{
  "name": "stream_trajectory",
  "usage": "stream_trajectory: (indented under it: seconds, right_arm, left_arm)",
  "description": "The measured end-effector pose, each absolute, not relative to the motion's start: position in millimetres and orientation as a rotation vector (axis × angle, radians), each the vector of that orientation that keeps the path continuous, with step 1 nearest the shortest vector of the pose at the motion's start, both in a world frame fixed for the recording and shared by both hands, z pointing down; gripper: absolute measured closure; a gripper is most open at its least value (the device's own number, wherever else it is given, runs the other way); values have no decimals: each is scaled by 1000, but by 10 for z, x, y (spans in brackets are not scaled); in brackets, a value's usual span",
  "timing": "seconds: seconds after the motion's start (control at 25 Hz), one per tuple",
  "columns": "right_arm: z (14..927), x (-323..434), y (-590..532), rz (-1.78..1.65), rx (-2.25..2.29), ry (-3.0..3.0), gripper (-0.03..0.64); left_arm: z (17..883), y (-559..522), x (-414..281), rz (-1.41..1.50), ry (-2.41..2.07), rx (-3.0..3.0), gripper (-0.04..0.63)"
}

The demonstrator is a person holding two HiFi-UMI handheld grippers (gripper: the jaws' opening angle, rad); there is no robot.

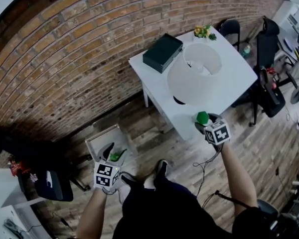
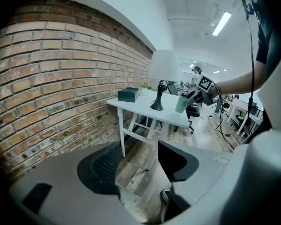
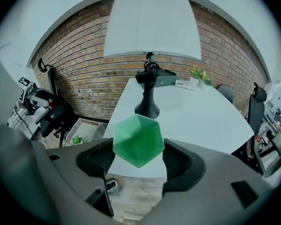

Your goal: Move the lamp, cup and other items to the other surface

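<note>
Whereas right claw (image 3: pixel 138 162) grips the green cup (image 3: pixel 138 139), left gripper view shows left claw (image 2: pixel 140 165) parted, empty.

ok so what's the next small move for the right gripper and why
Probably lower the cup straight onto the table. The right gripper is closed on it just over the near corner, which is bare in front of the lamp, so a short drop looks enough before opening. That assumes the table is the target surface.

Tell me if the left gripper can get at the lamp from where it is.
Probably not: the left gripper, fingers open and empty, hangs near the low tray, well apart from the white table holding the lamp.
</note>
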State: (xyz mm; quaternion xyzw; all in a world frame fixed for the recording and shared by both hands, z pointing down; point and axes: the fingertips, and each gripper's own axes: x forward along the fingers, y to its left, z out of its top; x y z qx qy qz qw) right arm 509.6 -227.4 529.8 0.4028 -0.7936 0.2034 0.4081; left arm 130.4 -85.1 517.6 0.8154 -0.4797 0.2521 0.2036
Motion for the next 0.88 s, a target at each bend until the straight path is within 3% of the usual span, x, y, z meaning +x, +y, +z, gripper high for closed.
stream_trajectory:
  seconds: [0.56,0.68,0.88]
  right_arm:
    - [5450,5671,-2600,590,1082,-1975,291]
    - [5427,5650,-2618,561,1107,-1996,233]
    - [5207,5578,-2580,435,1200,-2016,229]
  left_arm:
    - [5312,-983,1934,709,-1324,2260,348]
    - [5339,-903,1920,715,-1324,2251,348]
    - [5294,-813,1787,694,-1351,2245,348]
